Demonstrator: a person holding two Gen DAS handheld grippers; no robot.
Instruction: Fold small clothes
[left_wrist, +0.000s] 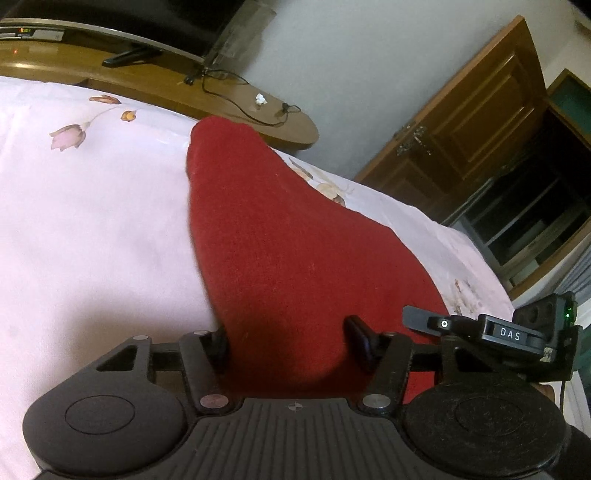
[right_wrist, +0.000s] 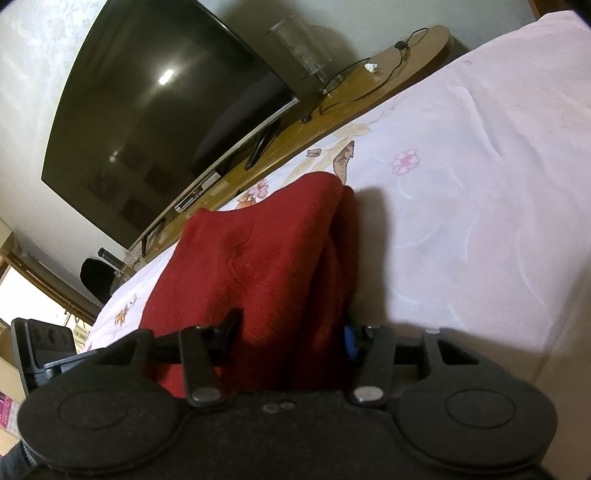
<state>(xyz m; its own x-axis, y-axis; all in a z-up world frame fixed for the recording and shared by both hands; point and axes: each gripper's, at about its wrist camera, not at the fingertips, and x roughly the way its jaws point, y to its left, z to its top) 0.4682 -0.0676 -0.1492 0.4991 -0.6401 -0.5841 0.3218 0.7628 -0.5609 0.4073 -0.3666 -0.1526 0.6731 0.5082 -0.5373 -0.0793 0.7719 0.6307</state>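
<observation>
The red knit garment (left_wrist: 280, 236) lies on the pink flowered bed sheet (left_wrist: 92, 221), its near edge raised off the bed between the two tools, its far end resting on the sheet; in the right wrist view the cloth (right_wrist: 258, 258) shows a doubled layer along its right side. The left hand-held gripper (left_wrist: 288, 339) has its fingers on either side of the near hem and looks clamped on it, and the right hand-held gripper (right_wrist: 291, 332) likewise grasps the red fabric. This reads as the fold itself in progress: both corners taken, edge lifted. The next move probably calls for carrying the held edge forward over the far end and laying it down evenly. Both tools point forward, low over the bed, tilted toward each other.
</observation>
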